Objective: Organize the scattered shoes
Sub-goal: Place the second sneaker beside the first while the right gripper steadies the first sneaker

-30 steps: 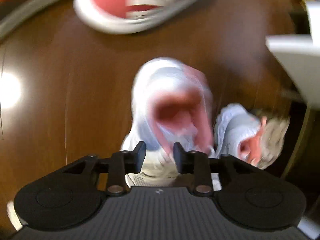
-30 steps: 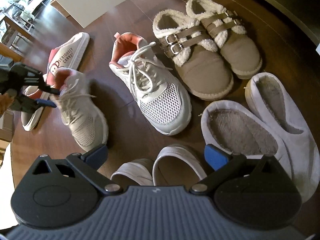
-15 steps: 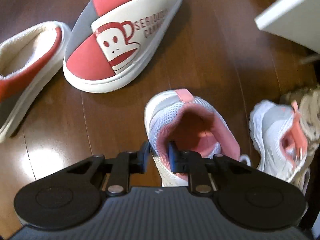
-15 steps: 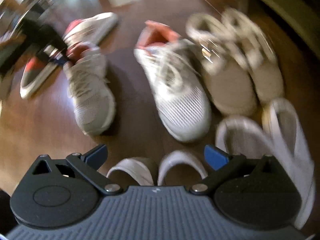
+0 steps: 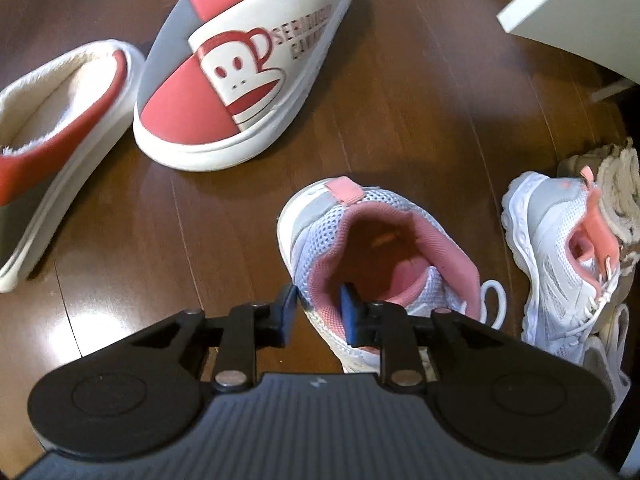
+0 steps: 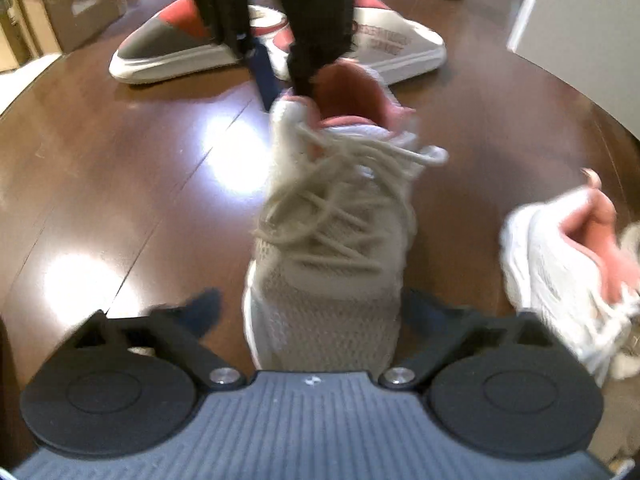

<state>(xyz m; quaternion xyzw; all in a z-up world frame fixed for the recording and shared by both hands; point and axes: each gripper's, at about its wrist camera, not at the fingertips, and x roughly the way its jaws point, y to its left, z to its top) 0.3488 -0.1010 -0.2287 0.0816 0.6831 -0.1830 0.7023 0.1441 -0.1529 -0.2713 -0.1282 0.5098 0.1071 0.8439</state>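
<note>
In the left wrist view the left claw (image 5: 317, 309) straddles the side collar of a white mesh sneaker (image 5: 360, 248) at lower centre of the frame, one finger inside the pink lining, one outside; whether it pinches the collar I cannot tell. The sneaker stands on the dark wooden floor (image 5: 400, 92). Its mate (image 5: 560, 264) lies at the right edge. Two red-and-white slippers (image 5: 244, 72) sit upper left. In the right wrist view the right claw (image 6: 312, 312) is spread wide, either side of the sneaker's toe.
</note>
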